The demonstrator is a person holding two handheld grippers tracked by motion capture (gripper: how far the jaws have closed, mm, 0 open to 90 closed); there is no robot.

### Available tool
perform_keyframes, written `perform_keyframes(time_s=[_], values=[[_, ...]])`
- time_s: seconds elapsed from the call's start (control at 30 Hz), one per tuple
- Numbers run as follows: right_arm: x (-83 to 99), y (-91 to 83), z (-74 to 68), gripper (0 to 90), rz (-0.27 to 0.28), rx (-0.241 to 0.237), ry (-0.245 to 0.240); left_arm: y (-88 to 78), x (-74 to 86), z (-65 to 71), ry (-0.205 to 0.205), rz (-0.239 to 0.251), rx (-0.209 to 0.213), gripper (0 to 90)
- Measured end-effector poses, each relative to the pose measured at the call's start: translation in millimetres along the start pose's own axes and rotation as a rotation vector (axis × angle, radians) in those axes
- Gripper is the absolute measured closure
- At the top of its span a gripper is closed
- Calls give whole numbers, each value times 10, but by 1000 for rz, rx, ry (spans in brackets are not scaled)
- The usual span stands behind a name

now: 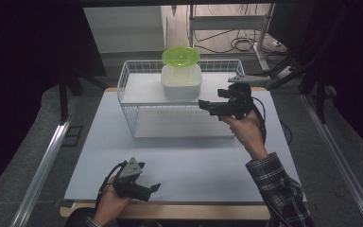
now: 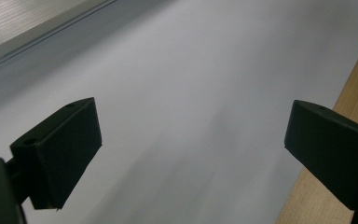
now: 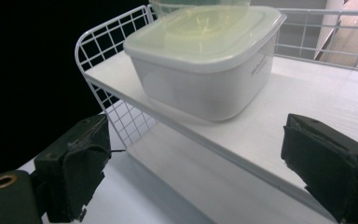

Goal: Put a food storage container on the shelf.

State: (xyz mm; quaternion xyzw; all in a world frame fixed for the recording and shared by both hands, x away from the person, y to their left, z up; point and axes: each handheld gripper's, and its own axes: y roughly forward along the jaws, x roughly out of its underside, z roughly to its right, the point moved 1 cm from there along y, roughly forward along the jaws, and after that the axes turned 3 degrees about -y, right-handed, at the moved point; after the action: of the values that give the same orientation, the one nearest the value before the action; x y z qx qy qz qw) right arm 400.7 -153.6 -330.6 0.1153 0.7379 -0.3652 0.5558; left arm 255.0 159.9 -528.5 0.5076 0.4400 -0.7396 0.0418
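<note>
A white square lidded container (image 1: 181, 82) (image 3: 205, 56) stands on the top shelf of a white wire rack (image 1: 137, 87) (image 3: 107, 65), with a green round lidded tub (image 1: 181, 56) stacked on it. My right gripper (image 1: 202, 106) (image 3: 191, 168) is open and empty, held just right of the container, a short way in front of the shelf edge, pointing left. My left gripper (image 1: 155, 188) (image 2: 191, 154) rests low near the table's front edge, open, with only the white tabletop between its jaws.
The rack stands at the back middle of the white table (image 1: 179, 161), with a lower shelf (image 1: 184, 124) under the top one. The table's wooden front edge (image 2: 345, 140) runs close beside the left gripper. Metal rails (image 1: 42, 165) flank the table.
</note>
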Motion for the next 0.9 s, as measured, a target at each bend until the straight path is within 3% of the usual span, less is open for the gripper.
perform_keyframes(time_s=[0.3,0.5,0.9], values=[[285,9,-38,55,-13,14,-39,-2,1,1,1,-1,-5,35],[606,15,-18,25,-68,49,-61,-1,2,4,4,-5,-5,35],[1163,-80,-35,22,-96,107,-124,5,-8,15,-23,2,8,29]])
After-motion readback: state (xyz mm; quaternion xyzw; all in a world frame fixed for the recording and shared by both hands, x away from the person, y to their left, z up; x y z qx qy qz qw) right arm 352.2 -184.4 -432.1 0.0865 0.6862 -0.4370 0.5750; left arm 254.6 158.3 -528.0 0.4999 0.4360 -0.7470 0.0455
